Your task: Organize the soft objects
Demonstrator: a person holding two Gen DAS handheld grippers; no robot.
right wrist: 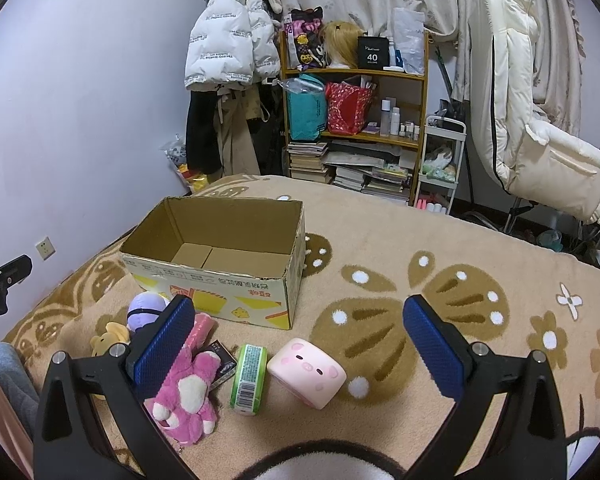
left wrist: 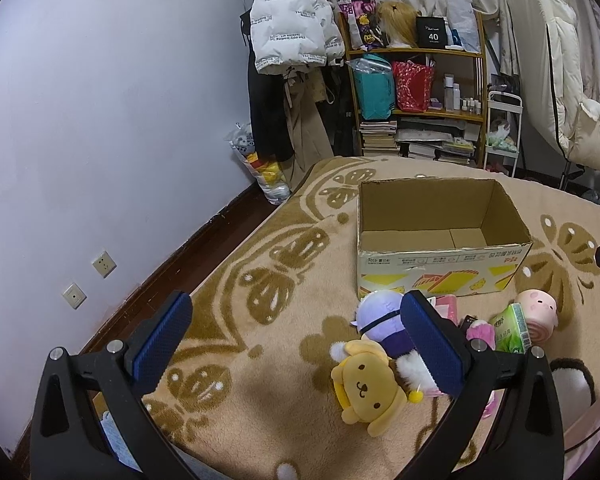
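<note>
Both grippers hang over the beige blanket (right wrist: 400, 248) with their blue pads wide apart — the left gripper (left wrist: 296, 344) grips nothing, nor does the right gripper (right wrist: 300, 348). The cardboard box (right wrist: 220, 256) stands open and bare inside. In front of it the soft things lie in a loose row: a yellow dog plush (left wrist: 366, 390) touching a purple plush (left wrist: 380, 314), a pink bear (right wrist: 190, 396), a green tissue pack (right wrist: 249, 378) and a pink pig cushion (right wrist: 306, 372) — all outside the box.
</note>
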